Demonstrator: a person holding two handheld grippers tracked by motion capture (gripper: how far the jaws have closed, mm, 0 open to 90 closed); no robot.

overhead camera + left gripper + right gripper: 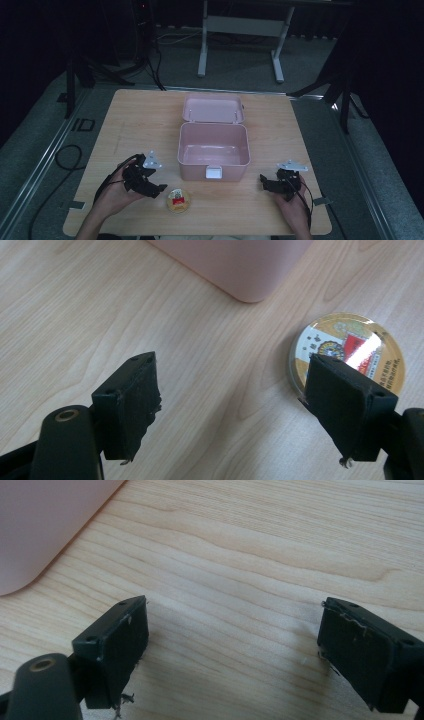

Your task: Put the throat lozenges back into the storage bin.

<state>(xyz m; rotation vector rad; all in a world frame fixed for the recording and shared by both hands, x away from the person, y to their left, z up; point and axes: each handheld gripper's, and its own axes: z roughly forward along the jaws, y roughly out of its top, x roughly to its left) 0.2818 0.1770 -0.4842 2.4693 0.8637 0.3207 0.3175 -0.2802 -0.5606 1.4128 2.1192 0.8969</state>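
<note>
Round tin (347, 352) partly behind a jaw; label print unreadable.

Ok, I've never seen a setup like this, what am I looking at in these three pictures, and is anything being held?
There is no robot here: a person at a wooden table holds one hand-held gripper in each hand. The high view looks down from above: the left hand-held gripper is near a small round tin, the right hand-held gripper is at the other side. Between them stands an open pink box, lid tipped back, seemingly empty. The other two pictures come from cameras riding on each gripper, looking along its black jaws. Both grippers are open and hold nothing; in the left gripper view the tin lies partly behind one jaw.
</note>
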